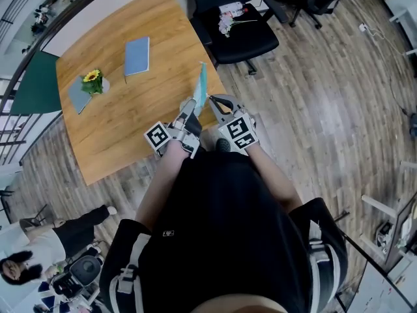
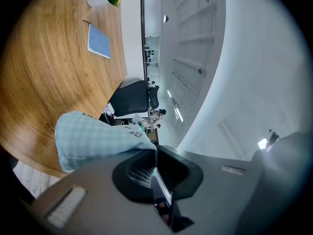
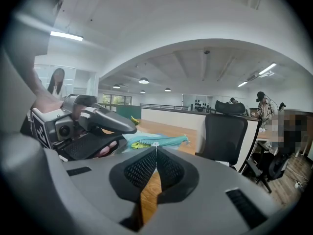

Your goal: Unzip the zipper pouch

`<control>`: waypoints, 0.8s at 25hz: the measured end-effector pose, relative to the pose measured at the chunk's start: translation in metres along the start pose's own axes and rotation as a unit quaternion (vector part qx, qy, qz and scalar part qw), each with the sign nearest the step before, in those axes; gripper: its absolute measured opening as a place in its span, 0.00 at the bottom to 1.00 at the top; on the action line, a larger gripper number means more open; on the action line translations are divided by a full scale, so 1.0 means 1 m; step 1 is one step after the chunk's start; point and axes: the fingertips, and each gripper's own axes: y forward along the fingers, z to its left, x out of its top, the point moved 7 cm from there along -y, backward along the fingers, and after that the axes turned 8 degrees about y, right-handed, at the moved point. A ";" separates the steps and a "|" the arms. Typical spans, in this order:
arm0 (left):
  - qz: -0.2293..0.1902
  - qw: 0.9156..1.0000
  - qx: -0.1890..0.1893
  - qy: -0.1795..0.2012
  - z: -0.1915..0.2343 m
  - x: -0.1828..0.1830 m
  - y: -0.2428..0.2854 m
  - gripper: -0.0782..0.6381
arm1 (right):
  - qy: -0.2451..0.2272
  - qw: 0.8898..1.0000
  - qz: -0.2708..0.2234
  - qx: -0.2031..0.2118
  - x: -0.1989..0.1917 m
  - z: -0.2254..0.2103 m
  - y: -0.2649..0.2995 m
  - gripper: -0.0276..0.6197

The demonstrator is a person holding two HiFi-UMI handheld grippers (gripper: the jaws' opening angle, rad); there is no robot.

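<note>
The zipper pouch [image 1: 201, 83] is light blue-green checked cloth, held on edge above the near corner of the wooden table [image 1: 124, 129]. My left gripper [image 1: 193, 106] is shut on its lower end. In the left gripper view the cloth [image 2: 93, 140] runs into the closed jaws of that gripper [image 2: 154, 156]. My right gripper [image 1: 210, 101] sits just right of the pouch. In the right gripper view its jaws [image 3: 156, 148] are shut on the small pale zipper pull [image 3: 156, 144] at the toothed top edge of the pouch [image 3: 161, 140]. The left gripper [image 3: 85, 126] shows close by on the left.
A blue notebook [image 1: 137, 55] and a small potted yellow flower [image 1: 93, 80] lie further back on the table. A black office chair [image 1: 238, 28] stands beyond the table's right edge. A person [image 1: 26, 256] is at the lower left on the wood floor.
</note>
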 end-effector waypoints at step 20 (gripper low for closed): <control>0.010 1.000 -0.006 0.011 -0.005 0.005 -0.002 0.12 | 0.020 1.000 0.007 -0.001 0.005 -0.007 0.012 0.05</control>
